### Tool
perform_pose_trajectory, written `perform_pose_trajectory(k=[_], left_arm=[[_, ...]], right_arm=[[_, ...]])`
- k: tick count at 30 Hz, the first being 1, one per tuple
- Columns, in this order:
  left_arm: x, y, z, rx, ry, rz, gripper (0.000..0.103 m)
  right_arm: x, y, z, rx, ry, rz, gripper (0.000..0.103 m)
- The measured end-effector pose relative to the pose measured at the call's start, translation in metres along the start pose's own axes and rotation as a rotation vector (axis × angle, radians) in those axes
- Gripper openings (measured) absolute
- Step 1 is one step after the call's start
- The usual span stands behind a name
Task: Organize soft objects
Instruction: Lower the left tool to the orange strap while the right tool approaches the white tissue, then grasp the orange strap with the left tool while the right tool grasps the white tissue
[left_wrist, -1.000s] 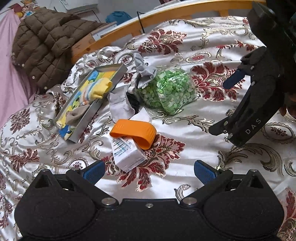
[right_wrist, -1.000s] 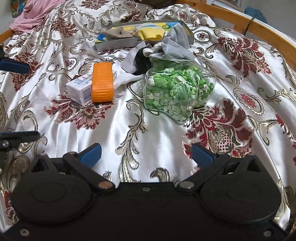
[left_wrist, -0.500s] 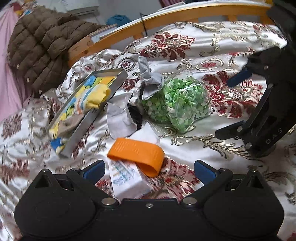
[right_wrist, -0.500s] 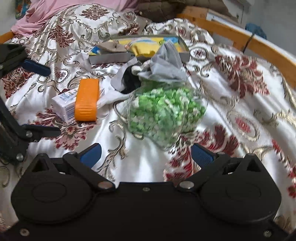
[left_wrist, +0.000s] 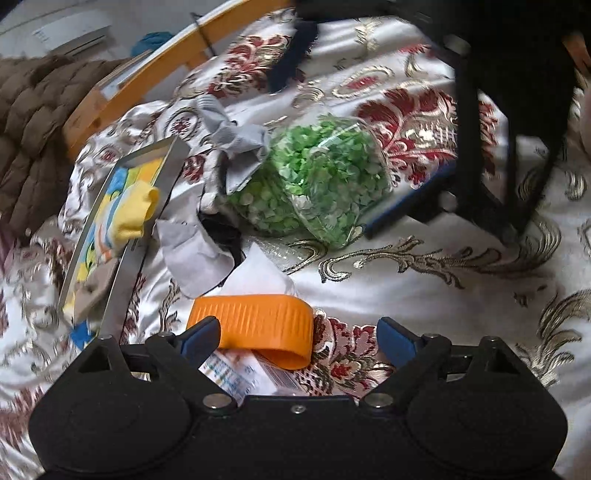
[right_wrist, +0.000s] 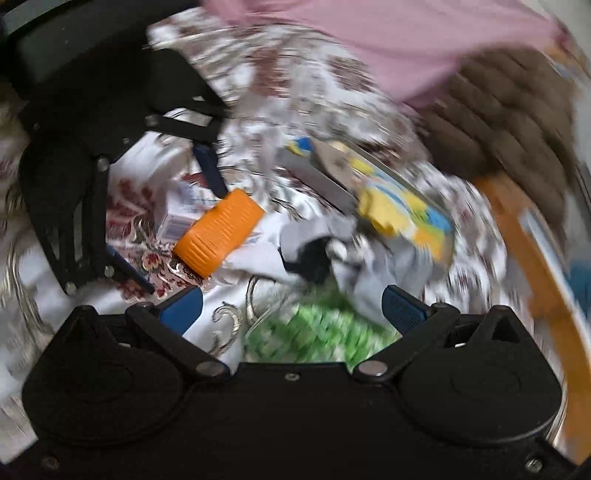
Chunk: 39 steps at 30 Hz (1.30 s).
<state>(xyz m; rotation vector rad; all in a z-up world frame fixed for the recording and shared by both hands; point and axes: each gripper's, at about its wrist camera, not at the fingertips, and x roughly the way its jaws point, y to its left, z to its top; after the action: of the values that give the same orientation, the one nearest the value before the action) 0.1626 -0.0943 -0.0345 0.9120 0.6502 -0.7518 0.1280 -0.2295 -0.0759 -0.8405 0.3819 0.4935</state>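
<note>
On bedspread (left_wrist: 424, 280) | left tongs (left_wrist: 299, 338) closing around orange band (left_wrist: 255, 325) | right tongs (right_wrist: 291, 308) wide

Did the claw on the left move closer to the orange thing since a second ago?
Yes. The left gripper has come forward and down over the bedspread; the orange band now sits between its closing jaws, still untouched.

One orange band (left_wrist: 255, 325), one white carton (left_wrist: 240, 373), one bag of green pieces (left_wrist: 314, 184), one tray (left_wrist: 122, 266), one yellow cloth (left_wrist: 138, 208).
</note>
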Motion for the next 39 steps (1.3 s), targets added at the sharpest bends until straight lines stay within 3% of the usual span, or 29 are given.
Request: perform_pose_trajectory(k=[5, 14, 20, 26, 32, 35, 39], left_arm=[[0.010, 0.002, 0.002, 0.049, 0.042, -0.012, 0.084], [0.017, 0.013, -0.004, 0.011, 0.054, -0.017, 0.070], [0.017, 0.011, -0.006, 0.032, 0.030, -0.007, 0.069], [0.018, 0.011, -0.005, 0.046, 0.025, 0.014, 0.058], [0.018, 0.005, -0.009, 0.097, 0.003, 0.029, 0.054], [0.017, -0.002, -0.011, 0.139, -0.012, 0.044, 0.050], [0.018, -0.009, -0.012, 0.185, -0.027, 0.052, 0.044]], right_arm=[[0.024, -0.009, 0.023, -0.245, 0.013, 0.096, 0.101], [0.066, 0.001, 0.050, -0.483, 0.082, 0.209, 0.081], [0.077, 0.020, 0.057, -0.567, 0.112, 0.260, 0.074], [0.073, 0.028, 0.052, -0.608, 0.135, 0.257, 0.073], [0.074, 0.032, 0.051, -0.639, 0.150, 0.267, 0.064], [0.078, 0.034, 0.054, -0.660, 0.158, 0.276, 0.053], [0.085, 0.033, 0.057, -0.688, 0.182, 0.301, 0.027]])
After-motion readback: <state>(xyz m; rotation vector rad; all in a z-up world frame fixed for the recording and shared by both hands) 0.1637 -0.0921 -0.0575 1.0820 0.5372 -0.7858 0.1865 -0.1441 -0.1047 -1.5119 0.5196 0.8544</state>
